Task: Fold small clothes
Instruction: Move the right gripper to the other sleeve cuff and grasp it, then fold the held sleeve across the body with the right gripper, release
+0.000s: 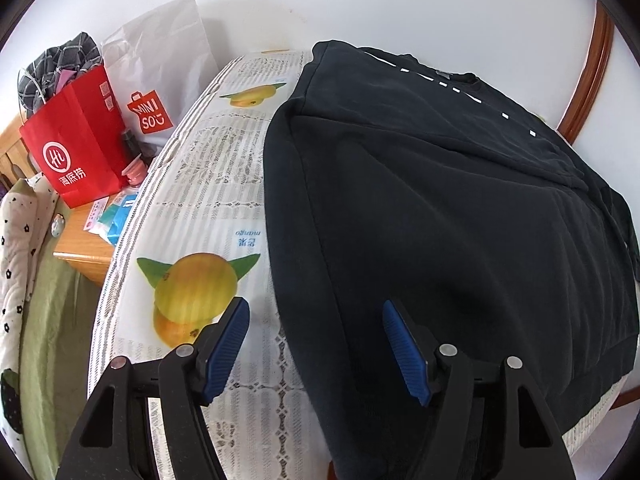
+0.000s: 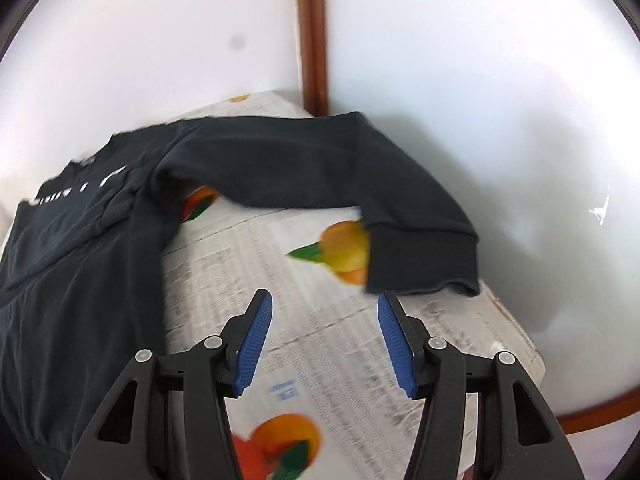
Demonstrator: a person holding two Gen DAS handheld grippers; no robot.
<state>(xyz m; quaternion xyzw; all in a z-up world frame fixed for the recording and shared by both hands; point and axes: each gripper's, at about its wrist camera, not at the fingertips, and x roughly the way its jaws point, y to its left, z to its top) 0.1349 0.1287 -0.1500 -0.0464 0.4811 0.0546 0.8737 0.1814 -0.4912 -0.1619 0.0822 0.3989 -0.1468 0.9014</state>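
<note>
While the dark sweatshirt [image 1: 440, 208] lies spread on the fruit-print cover [image 1: 208, 200] of the bed, I hold both tongs clear of it. My left tongs [image 1: 316, 344] stand apart with nothing between them, poised over the garment's side edge. My right tongs [image 2: 325, 336] gape empty too, just short of the sleeve cuff [image 2: 424, 256], which lies flung outward, so I judge that sleeve gets folded inward next.
</note>
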